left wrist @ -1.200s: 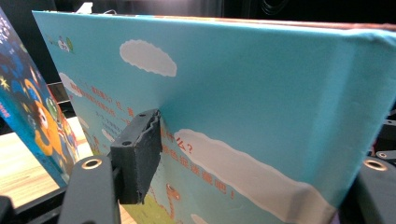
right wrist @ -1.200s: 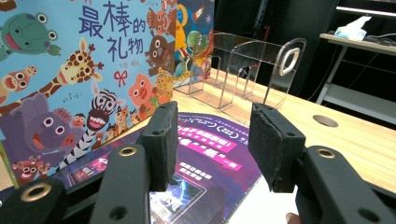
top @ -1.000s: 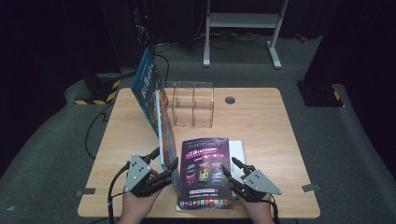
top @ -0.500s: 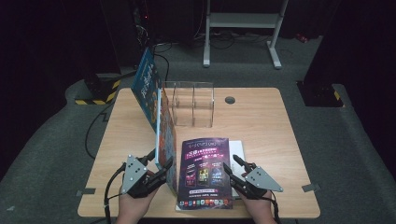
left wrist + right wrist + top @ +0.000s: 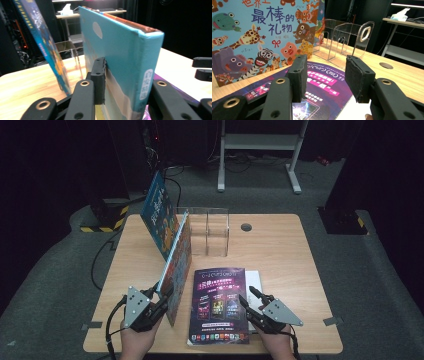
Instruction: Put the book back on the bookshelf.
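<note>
Since a second ago: left gripper [image 5: 161, 299] has tipped the picture book [image 5: 176, 265] more upright, near edge drawn slightly toward the person; right gripper [image 5: 252, 301] barely moved. Left gripper is clamped on the book's spine end [image 5: 140, 75], one jaw each side. Right gripper's jaws stand apart, holding nothing, over the right edge of the purple magazine [image 5: 220, 305], which lies flat. Book stands on edge, long axis running away from the person toward the clear acrylic rack [image 5: 207, 231]. Rack is straight ahead of the left gripper, past the book's far end, so the left hand is nearer. Second blue book [image 5: 157, 212] leans beside the rack's left.
</note>
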{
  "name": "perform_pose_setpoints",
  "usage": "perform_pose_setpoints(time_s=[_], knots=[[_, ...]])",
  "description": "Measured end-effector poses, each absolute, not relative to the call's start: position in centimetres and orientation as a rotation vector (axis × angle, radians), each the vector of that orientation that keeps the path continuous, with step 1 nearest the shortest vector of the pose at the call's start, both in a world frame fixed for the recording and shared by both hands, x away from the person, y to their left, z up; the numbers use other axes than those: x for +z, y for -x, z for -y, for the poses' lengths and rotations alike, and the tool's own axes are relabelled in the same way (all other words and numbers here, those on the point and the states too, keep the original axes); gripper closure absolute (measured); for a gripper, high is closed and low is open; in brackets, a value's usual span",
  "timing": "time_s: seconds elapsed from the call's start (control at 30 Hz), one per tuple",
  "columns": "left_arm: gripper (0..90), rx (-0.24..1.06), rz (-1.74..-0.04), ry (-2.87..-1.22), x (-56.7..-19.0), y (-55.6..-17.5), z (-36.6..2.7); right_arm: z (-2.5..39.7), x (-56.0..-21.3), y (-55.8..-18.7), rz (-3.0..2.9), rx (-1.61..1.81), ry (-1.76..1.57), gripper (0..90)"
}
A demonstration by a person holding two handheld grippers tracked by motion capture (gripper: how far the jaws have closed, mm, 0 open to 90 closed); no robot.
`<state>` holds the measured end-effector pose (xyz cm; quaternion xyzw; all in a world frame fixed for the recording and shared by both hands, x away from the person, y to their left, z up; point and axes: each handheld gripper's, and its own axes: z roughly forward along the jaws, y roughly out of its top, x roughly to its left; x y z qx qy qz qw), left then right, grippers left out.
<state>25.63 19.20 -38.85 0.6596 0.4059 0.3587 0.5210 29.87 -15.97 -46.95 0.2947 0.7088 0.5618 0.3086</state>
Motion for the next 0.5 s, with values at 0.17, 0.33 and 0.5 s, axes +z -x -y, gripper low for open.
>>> perform_pose_setpoints(time_s=[0.17, 0.33, 0.5], knots=[[73.8, 0.889, -1.001, -1.568, -38.9, -25.5, -20.1, 16.0, -46.9, -29.9, -1.873, 1.487, -0.776, 53.0], [76.4, 0.900, -1.040, -1.545, -38.8, -25.6, -21.1, 15.9, -46.9, -29.9, -1.877, 1.486, -0.773, 52.9], [77.4, 0.923, -1.073, -1.533, -38.8, -25.6, -22.3, 15.9, -46.9, -30.0, -1.883, 1.486, -0.778, 52.9]])
